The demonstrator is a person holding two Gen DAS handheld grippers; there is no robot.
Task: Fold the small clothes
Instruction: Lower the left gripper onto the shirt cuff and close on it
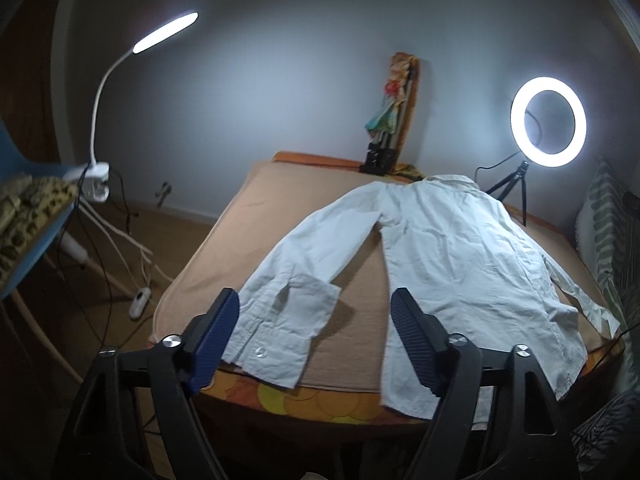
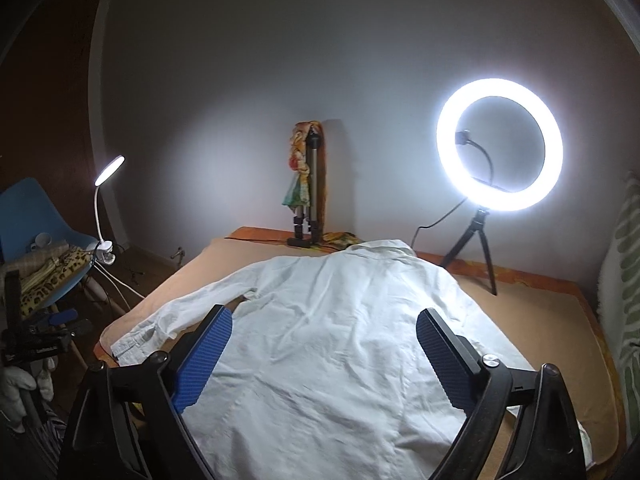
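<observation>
A small white long-sleeved shirt (image 1: 460, 264) lies flat, back up, on a tan cloth (image 1: 240, 216) that covers the table, collar at the far end. Its left sleeve (image 1: 288, 280) runs toward the near edge with the cuff folded back on itself. My left gripper (image 1: 316, 312) hovers open above that cuff and the shirt's lower left hem, nothing between its blue pads. In the right wrist view the shirt (image 2: 340, 340) fills the middle, and my right gripper (image 2: 324, 332) hangs open over its lower back without touching it.
A lit ring light on a small tripod (image 2: 500, 144) stands at the far right. A folded tripod wrapped in coloured cloth (image 2: 308, 184) stands at the far edge. A blue chair (image 2: 36, 216) with clothes and a clip lamp (image 1: 160, 36) stand to the left; cables cross the floor.
</observation>
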